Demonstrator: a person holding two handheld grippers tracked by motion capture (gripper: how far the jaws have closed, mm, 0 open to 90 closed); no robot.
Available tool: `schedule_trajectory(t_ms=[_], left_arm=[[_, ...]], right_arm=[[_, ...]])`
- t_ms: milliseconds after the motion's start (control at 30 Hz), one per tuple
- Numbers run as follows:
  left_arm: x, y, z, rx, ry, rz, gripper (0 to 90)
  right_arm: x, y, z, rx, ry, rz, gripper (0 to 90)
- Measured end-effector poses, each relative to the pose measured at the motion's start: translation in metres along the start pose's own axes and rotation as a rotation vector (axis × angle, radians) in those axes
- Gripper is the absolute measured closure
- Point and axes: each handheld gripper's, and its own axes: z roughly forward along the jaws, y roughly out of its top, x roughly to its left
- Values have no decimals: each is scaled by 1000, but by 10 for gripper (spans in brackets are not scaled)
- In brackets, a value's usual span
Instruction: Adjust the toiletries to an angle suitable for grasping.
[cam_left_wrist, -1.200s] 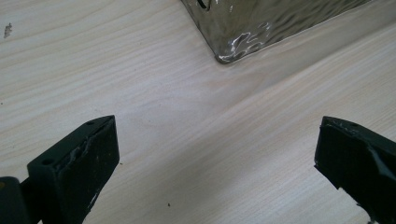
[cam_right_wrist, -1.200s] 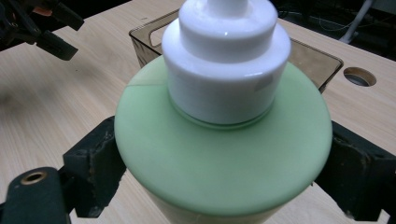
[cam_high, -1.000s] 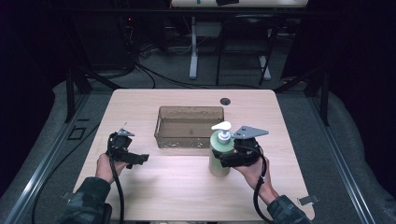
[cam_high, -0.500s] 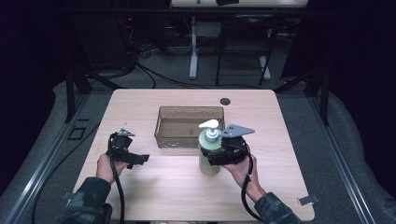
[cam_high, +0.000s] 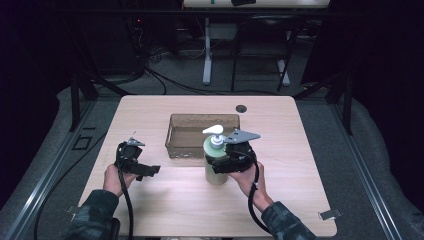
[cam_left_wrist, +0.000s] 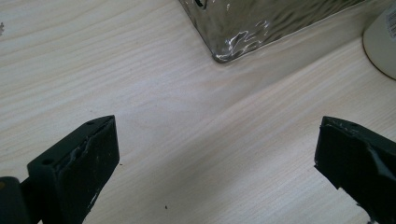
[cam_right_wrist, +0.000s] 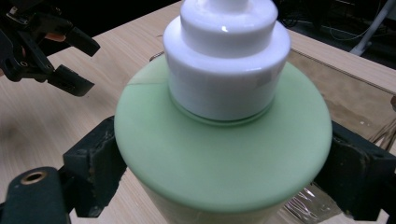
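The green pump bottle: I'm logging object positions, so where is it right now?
In the high view, the green plastic pump bottle with white pump stands right of centre, clamped by the right hand-held gripper, just before the clear rectangular tray.

tray (cam_high: 201, 121) at the middle of the table (cam_high: 300, 150), nearer its far edge, pump bottle (cam_high: 214, 165) touching the tray's near right corner, right gripper (cam_high: 226, 162) around it, left gripper (cam_high: 150, 171) near the table's left edge

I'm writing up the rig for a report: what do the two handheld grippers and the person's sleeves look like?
Both the left gripper and the right gripper are black, each with two blocky black jaws and a black cable trailing back along the forearm. The right one carries a grey three-cornered plate on top. The sleeves are dark and mottled, camouflage-like.
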Motion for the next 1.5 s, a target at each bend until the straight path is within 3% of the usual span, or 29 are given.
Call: schedule_trajectory(t_ms=[167, 233, 367, 500, 567, 767, 833, 933, 1033, 1233, 1300, 1500], left_arm=[[-2, -1, -2, -5, -2, 10, 2], [1, 0, 0, 8, -9, 4, 1], [0, 0, -1, -6, -21, 18, 1], [-1, 0, 0, 4, -39, 52, 2], [-1, 0, 1, 5, -48, 61, 2], [-3, 4, 0, 16, -89, 70, 3], [-6, 6, -2, 9, -97, 79, 2], [-9, 8, -1, 25, -119, 76, 3], [-13, 11, -2, 37, -131, 96, 3], [-15, 17, -8, 24, -172, 88, 1], [-15, 21, -11, 12, -190, 82, 1], [-21, 37, -23, 3, -190, 107, 1]], right_arm=[[1, 2, 2, 7, 12, -8, 109], [2, 2, -3, 16, 12, -30, 34], [-2, 0, -10, 48, 25, -38, 0], [-20, -20, -34, 71, 31, -24, 0], [-22, -24, -37, 80, 33, -21, 0], [-44, -55, -56, 172, 13, -2, 0], [-53, -62, -63, 199, -8, -16, 0], [-69, -73, -72, 221, -17, 34, 0], [-83, -82, -76, 247, -38, 62, 0], [-106, -95, -79, 286, -85, 106, 0], [-110, -98, -79, 300, -101, 117, 0], [-116, -103, -76, 333, -119, 111, 4]])
